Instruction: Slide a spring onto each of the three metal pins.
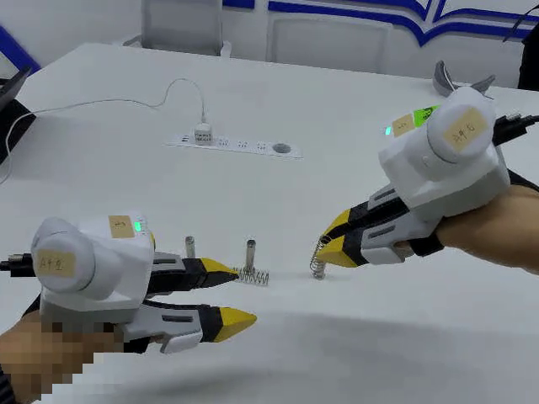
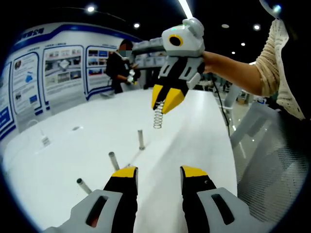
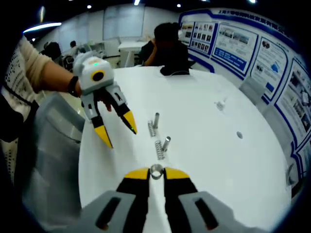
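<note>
Two upright metal pins (image 1: 250, 252) (image 1: 189, 246) stand on the white table (image 1: 354, 337), and a spring (image 1: 253, 275) lies beside the nearer one. My right gripper (image 1: 333, 241) is shut on another spring (image 1: 318, 260), which hangs with its lower end near the table, right of the pins. That spring shows end-on (image 3: 156, 171) between the right gripper's (image 3: 156, 174) tips, and hanging (image 2: 158, 115) under the right gripper (image 2: 166, 101). Three pins (image 2: 141, 139) (image 2: 113, 160) (image 2: 81, 185) stand ahead of my left gripper (image 2: 159, 173), which is open and holds nothing. It hovers (image 1: 229, 295) just left of the pins.
A white power strip (image 1: 236, 145) with a plugged charger (image 1: 203, 133) and cable lies mid-table. Grey chairs (image 1: 181, 25) stand at the far edge. A mesh chair (image 2: 272, 160) sits beside the table. A person (image 3: 167, 51) is seated at the far end.
</note>
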Demonstrator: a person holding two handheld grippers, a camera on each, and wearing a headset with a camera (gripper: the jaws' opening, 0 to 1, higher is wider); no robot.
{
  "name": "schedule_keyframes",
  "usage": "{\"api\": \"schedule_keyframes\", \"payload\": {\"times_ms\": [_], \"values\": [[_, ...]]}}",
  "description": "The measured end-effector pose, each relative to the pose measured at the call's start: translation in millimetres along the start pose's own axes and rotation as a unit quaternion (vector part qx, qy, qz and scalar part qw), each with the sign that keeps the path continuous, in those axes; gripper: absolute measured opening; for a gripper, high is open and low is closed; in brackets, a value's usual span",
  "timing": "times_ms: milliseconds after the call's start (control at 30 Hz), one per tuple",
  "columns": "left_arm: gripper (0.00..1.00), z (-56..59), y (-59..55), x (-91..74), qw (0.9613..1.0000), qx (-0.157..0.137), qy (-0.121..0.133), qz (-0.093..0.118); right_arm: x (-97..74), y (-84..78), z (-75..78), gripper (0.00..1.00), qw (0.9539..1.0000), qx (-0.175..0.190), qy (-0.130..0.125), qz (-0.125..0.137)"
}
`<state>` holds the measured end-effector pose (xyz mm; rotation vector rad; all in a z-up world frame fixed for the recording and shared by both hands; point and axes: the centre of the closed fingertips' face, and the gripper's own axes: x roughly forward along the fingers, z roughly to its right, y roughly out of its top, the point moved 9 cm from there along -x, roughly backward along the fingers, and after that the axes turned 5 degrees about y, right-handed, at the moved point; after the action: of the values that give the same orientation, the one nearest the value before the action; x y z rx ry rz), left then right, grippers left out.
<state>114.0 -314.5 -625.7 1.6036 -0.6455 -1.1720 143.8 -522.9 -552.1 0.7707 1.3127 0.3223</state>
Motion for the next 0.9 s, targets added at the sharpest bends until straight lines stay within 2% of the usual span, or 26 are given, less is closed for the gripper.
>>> {"api": "schedule_keyframes", "payload": {"times_ms": [367, 667, 900], "values": [[0.39, -1.5, -7.7, -17.5, 0.9996, -0.018, 0.024, 0.002, -8.3, -3.1, 19.4, 0.12, 0.9995, 0.02, -0.025, 0.006], [0.41, -1.2, -15.0, -29.1, 0.9988, -0.029, 0.039, 0.0, -1.0, -8.4, 38.0, 0.12, 0.9989, 0.033, -0.033, -0.003], [0.42, -0.4, -19.1, -32.8, 0.9985, -0.034, 0.042, -0.005, 8.7, -14.2, 45.2, 0.12, 0.9984, 0.045, -0.032, -0.009]]}}
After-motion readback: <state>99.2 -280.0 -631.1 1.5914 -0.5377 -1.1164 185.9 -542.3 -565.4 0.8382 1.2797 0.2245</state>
